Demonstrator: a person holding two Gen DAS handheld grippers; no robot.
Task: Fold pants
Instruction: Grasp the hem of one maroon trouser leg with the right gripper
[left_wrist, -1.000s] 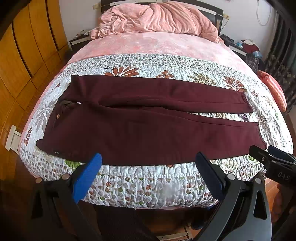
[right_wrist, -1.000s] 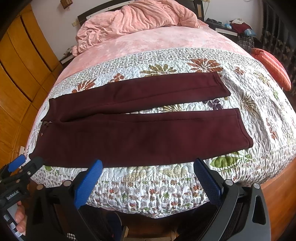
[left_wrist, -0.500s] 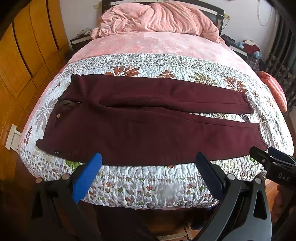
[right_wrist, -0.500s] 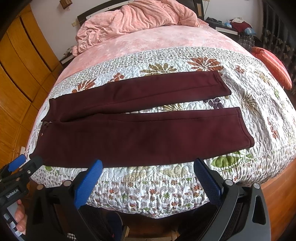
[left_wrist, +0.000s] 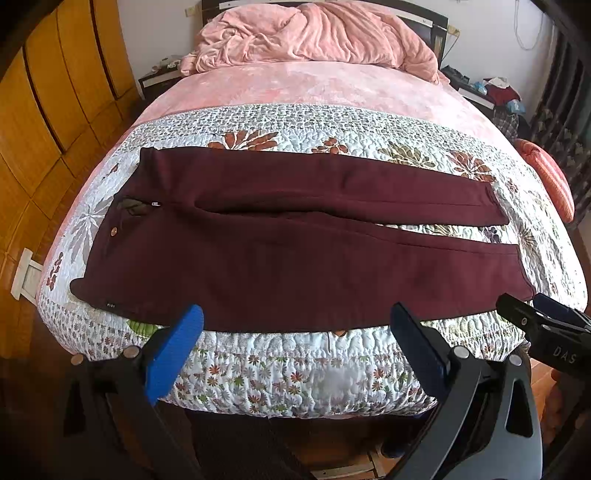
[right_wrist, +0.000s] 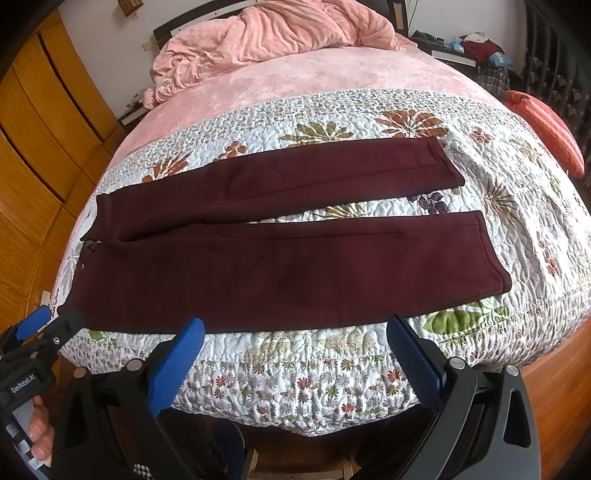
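Observation:
Dark maroon pants (left_wrist: 295, 243) lie flat across the floral quilt, waistband to the left, both legs stretched to the right and slightly apart; they also show in the right wrist view (right_wrist: 280, 254). My left gripper (left_wrist: 295, 314) is open and empty, just in front of the near leg's edge at the bed's foot. My right gripper (right_wrist: 295, 325) is open and empty, also just in front of the near leg. Each gripper shows in the other's view: the right one (left_wrist: 532, 314) near the leg cuff, the left one (right_wrist: 55, 325) near the waistband corner.
The quilt (left_wrist: 303, 369) covers the near half of the bed, and a pink blanket (left_wrist: 314, 33) is heaped at the headboard. Wooden wardrobe doors (left_wrist: 44, 110) stand on the left. An orange cushion (right_wrist: 543, 129) lies at the right bed edge, with cluttered nightstands behind.
Both grippers have crept slightly closer to the bed. The pants have not moved and both grippers stay open.

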